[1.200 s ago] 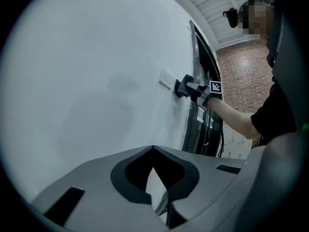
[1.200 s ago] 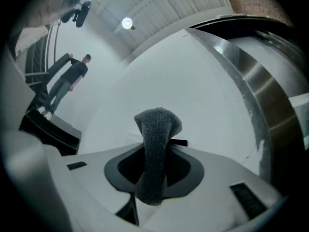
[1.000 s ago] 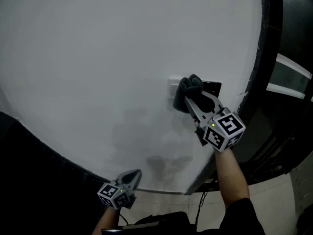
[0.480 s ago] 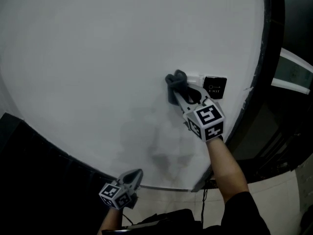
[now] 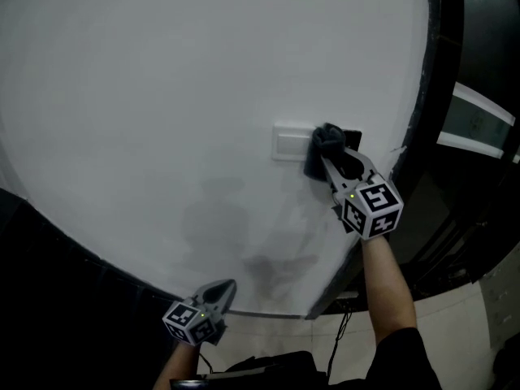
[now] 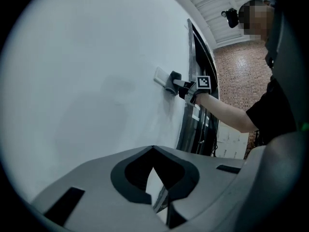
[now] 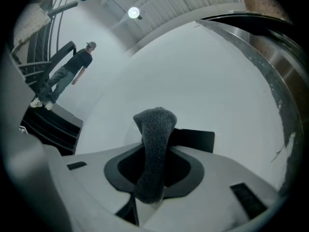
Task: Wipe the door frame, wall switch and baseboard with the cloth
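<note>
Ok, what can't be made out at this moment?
Black plate: head view, mostly hidden by the cloth and right tongs; print unreadable.
Baseboard: head view, foot of the wall too dark.
Switch: left gripper view, too small for detail.

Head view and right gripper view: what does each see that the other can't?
Only the head view shows the left gripper low down and the white rectangular switch plate. Only the right gripper view shows a distant person by black stairs and a round ceiling light. Both show the dark grey fuzzy cloth clamped in the right gripper, by the small black wall plate on the white wall.
</note>
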Demonstrator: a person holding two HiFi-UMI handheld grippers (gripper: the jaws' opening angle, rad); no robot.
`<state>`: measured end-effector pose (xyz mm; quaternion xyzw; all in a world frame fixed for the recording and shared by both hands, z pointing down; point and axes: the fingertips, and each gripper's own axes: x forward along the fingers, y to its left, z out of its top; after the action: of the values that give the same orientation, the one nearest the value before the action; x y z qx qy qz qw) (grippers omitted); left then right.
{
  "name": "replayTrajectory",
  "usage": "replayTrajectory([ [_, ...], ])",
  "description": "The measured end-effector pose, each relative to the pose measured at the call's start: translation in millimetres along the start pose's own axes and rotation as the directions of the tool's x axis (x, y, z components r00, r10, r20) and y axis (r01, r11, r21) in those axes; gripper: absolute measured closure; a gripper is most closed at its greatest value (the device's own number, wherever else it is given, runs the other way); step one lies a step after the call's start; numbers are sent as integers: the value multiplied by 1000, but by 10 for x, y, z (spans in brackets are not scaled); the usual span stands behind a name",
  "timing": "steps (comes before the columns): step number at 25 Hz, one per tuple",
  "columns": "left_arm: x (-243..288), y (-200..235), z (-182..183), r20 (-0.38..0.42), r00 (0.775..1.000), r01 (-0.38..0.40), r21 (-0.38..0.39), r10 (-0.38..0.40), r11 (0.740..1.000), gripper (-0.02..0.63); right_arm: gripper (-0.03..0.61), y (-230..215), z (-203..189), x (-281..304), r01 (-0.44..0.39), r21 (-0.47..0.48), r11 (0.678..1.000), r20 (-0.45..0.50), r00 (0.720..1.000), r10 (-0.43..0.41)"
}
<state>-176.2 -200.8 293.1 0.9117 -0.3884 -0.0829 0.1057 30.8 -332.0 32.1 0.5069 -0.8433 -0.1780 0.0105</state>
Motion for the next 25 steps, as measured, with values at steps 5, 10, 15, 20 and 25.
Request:
replayTrajectory([
  [5,94,-86,-53,-16,1000,19,1,-19,1000,623,488,-115,-40,-110,9,13,1000,9,1000,-9],
  [10,127,-93,-68,-14,1000,15,-10,-15,1000,623,487,-328,-93,-269,23,52,998,25,999,-24],
  [15,173,-72,-51,-2,1000,1,-8,-1,1000,623,486,-505,-173,-420,56,55,997,27,998,-58],
  [20,207,-79,-8,11,1000,-19,12,18,1000,623,486,-646,-284,-554,100,58,993,9,995,-101],
  [25,213,-63,-5,24,999,-36,9,36,999,623,488,-621,-309,-709,92,68,993,26,995,-94],
])
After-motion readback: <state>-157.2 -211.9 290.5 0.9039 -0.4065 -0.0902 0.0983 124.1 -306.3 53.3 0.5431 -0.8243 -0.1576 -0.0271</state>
